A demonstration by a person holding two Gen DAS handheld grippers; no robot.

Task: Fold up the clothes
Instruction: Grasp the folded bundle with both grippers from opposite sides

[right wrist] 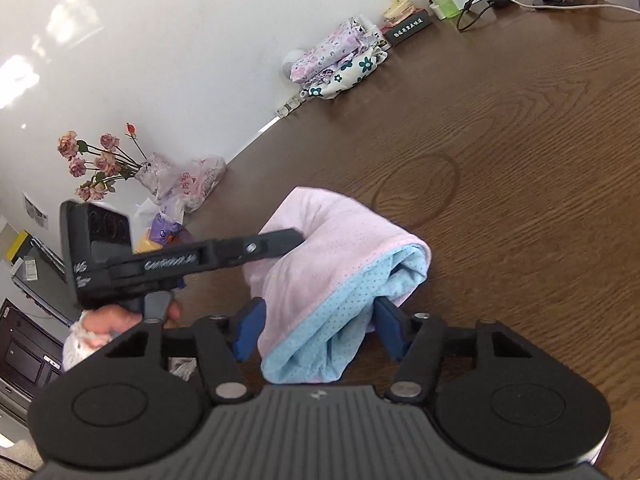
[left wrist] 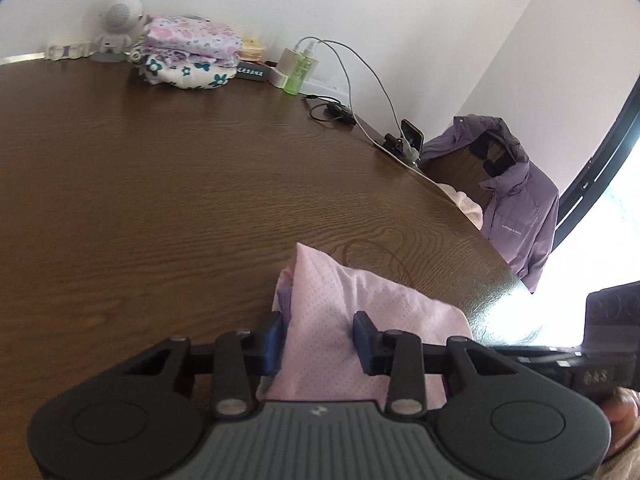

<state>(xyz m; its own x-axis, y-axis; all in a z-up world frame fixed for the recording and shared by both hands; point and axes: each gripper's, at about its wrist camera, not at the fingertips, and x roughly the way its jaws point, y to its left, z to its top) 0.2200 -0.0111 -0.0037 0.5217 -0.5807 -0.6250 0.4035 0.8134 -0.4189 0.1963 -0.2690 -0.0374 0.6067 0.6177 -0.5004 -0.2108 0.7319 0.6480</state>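
near the table (left wrist: 160, 184) edge, left gripper (left wrist: 320, 340) and right gripper (right wrist: 320, 326) each straddle the pink-and-blue garment (right wrist: 340, 252); fingers part-spread, pinch uncertain, apparently to gather it for folding.

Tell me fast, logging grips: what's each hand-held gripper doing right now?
Left hand-held gripper: closed on the pink garment.
Right hand-held gripper: closed on the same garment's pink-and-blue bundle.

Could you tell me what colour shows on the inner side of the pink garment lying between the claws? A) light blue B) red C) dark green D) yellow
A: in the right wrist view the pink garment is folded over and its dotted underside along the near edge is light blue, between the pads of the right claw.
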